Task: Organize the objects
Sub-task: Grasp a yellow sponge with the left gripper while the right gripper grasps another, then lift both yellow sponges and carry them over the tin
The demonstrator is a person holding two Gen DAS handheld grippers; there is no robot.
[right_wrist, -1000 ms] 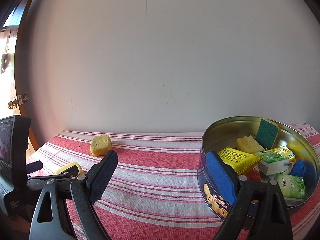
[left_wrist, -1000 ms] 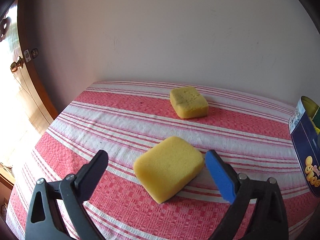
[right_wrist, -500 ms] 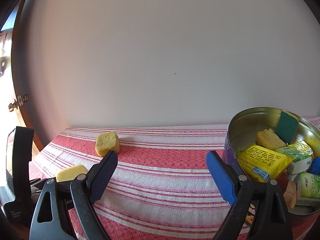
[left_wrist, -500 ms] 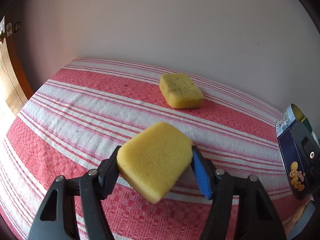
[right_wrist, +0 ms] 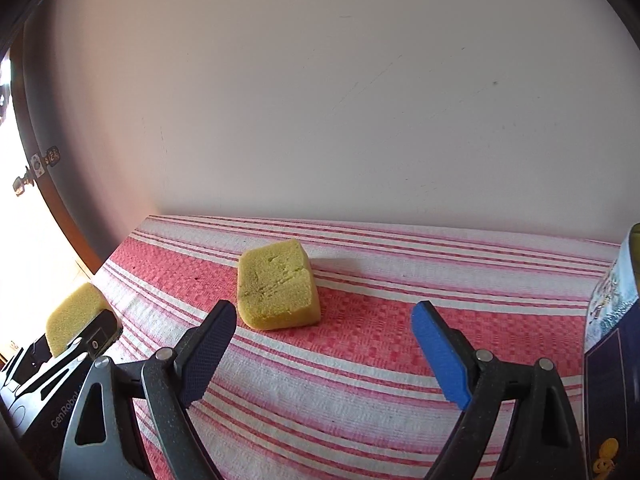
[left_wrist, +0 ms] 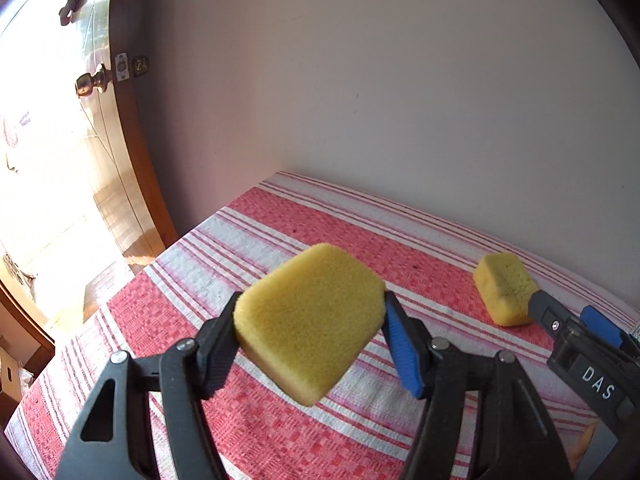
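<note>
A flat surface is being covered by a red-and-white striped woven cloth (left_wrist: 248, 248), which is being seen to reach the foot of a plain off-white painted wall (left_wrist: 400, 100). At the left, a brown wooden door (left_wrist: 120, 184) is being shown standing open, with a round brass doorknob (left_wrist: 90, 84) and a latch plate beside it. Strong daylight is being admitted through the doorway, and detail beyond it is being washed out.

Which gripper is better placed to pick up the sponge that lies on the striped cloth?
The right gripper. Its jaws are empty and closing slightly, just in front of the lying sponge. The left gripper already holds another sponge.
</note>
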